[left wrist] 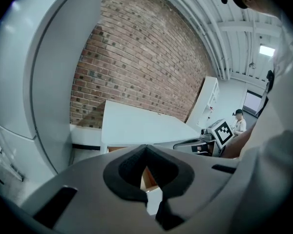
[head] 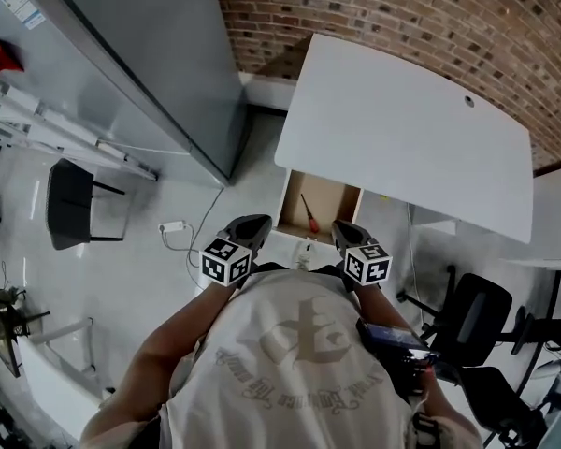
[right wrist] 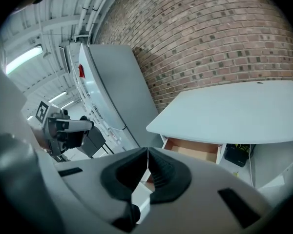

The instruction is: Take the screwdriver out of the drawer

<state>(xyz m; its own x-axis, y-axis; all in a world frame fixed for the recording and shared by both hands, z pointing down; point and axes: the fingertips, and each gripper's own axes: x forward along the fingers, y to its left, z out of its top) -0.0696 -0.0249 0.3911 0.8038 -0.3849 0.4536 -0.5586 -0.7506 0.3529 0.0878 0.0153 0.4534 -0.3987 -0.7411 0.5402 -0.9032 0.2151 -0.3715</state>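
In the head view, the drawer (head: 329, 195) under the white desk (head: 402, 124) is pulled out, showing its wooden floor. A screwdriver (head: 309, 215) with a red-orange handle lies in it, pointing away from me. My left gripper (head: 255, 224) hovers just short of the drawer's near left corner. My right gripper (head: 347, 231) is near the front right corner. Neither touches the screwdriver. Both are shut and hold nothing: the left gripper (left wrist: 146, 147) and right gripper (right wrist: 147, 150) show their tips meeting. The drawer (right wrist: 193, 150) lies ahead in the right gripper view.
A tall grey cabinet (head: 140, 54) stands to the left and a brick wall (head: 402, 7) behind the desk. A black chair (head: 70, 204) and a white cable (head: 173, 227) are on the floor at left. A black office chair (head: 477, 316) is at right. A black box (right wrist: 237, 155) sits under the desk.
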